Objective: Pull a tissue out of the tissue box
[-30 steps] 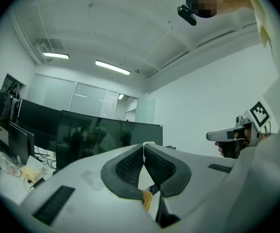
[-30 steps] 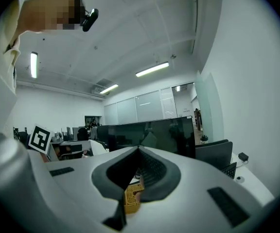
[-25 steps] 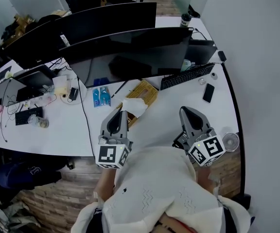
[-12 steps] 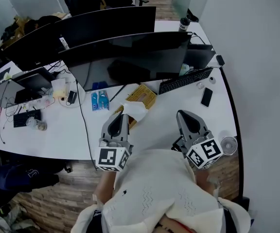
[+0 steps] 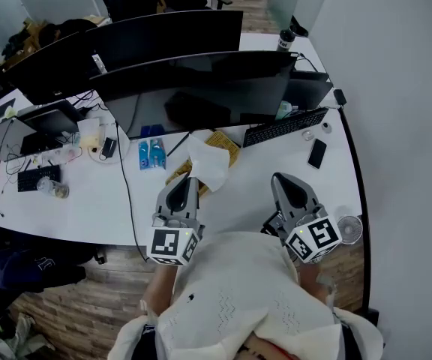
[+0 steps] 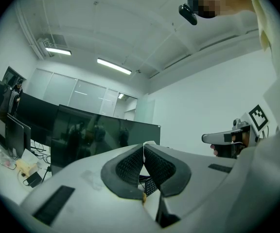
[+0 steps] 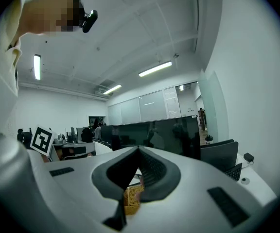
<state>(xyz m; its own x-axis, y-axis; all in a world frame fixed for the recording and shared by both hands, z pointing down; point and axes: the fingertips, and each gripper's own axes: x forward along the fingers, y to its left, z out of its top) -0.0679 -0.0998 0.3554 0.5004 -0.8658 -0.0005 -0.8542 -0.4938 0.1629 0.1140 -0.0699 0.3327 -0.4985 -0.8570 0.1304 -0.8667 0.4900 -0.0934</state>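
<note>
The woven yellow tissue box [image 5: 228,142] lies on the white table [image 5: 255,172], roughly midway btw the front edge and the big dark monitor [image 5: 201,88], w/ a black keyboard [image 5: 285,124] off to its right. A white paper tissue [image 5: 207,163] stands up out of it, crumpled and spread wide, covering the box's middle. Can't tell if its lower end is free of the slot yet.

L gripper [image 5: 189,178] points level at the tissue. In the left gripper view the jaws are pressed together, w/ a thin white edge of the tissue [image 6: 148,142] pinched at the tips, so it has hold of the near corner. R gripper [image 5: 277,178] hangs apart from the box, over the table's front edge. In the right gripper view its jaws [image 7: 139,150] meet at the tips w/ nothing btw them; only the box [image 7: 131,198] shows through the gap below.

Handling, as a guess: the tissue is v. light, limp and easy to tear, so a pinch near an edge is enough, but it should be drawn straight and steady. The box looks light too and may lift or slide along w/ the pull; the free R gripper could steady it at a corner.
</note>
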